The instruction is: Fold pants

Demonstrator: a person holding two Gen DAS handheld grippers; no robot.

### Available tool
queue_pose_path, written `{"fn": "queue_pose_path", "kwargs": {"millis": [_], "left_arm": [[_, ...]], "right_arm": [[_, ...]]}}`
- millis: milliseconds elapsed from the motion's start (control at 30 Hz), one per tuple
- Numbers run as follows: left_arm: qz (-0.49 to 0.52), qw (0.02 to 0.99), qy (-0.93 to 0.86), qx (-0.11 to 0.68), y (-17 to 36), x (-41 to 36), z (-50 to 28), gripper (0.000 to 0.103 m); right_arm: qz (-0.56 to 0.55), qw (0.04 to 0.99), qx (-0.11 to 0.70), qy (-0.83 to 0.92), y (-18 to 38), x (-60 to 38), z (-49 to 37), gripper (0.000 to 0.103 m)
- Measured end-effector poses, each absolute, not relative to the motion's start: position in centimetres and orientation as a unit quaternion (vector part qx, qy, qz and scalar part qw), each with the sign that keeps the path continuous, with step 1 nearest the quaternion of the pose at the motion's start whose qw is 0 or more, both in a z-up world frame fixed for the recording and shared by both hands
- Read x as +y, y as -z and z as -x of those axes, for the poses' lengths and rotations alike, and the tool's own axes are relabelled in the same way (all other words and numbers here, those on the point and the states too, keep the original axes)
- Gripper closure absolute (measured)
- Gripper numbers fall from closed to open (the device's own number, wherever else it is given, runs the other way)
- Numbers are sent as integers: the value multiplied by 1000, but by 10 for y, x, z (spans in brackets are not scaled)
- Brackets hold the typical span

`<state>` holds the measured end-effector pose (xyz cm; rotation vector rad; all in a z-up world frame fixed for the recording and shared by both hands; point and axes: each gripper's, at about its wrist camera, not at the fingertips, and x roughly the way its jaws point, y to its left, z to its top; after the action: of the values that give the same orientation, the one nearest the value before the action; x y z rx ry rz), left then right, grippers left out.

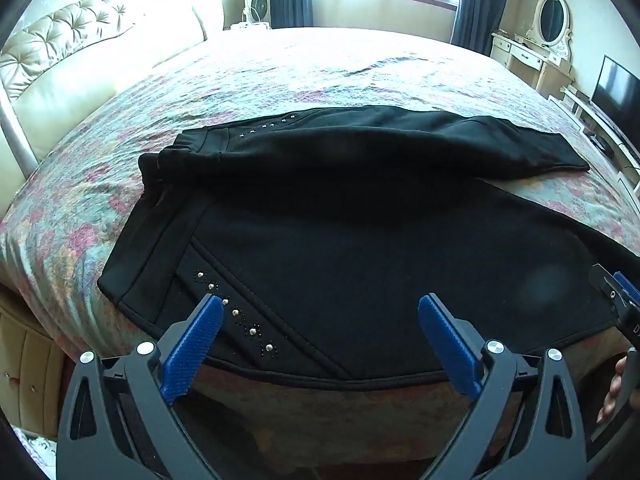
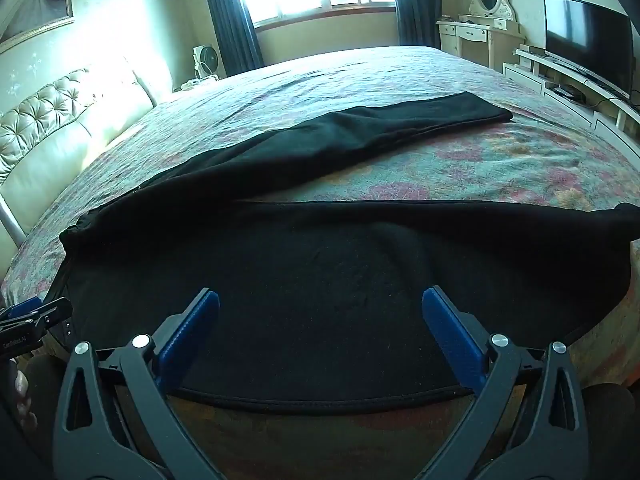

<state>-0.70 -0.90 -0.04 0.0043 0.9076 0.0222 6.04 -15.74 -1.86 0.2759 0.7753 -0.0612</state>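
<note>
Bedroom with a big floral bed (image 1: 320,72), window glare at the back. Left wrist view: black pants (image 1: 340,240) are spread flat along the near edge of the bed, waistband toward the headboard side, one leg angled off toward the far side. The left gripper (image 1: 320,320) is released, jaws wide over the studded pocket (image 1: 236,312), probably lining up a grab. Right wrist view: the right gripper (image 2: 320,312) is also released, hovering over the near leg (image 2: 360,280) by the edge, so both ends can lift together.
</note>
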Motion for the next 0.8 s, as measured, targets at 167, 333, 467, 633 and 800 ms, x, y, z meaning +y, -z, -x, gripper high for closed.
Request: {"fn": "queue_pose_path", "kwargs": {"millis": [167,333,467,633,800], "left_arm": [[-2,901,-11,433,-4,-11,13,6],[-1,898,-9,440,-5,-5,6,6],[-2,897,-8,441,-4,-6,6,6],[-3,896,-7,444,-3,-7,6,6],[-2,893,-8,450,0,-6,5,6]], "right_arm": [[-136,915,379,29,20,-155,-60,2],[-141,912,385,26,21,-154,-59,2],[-141,911,388,25,22,-154,-59,2],[-146,907,394,26,26,-154,-60,2],[-153,903,400,26,29,-156,-60,2]]}}
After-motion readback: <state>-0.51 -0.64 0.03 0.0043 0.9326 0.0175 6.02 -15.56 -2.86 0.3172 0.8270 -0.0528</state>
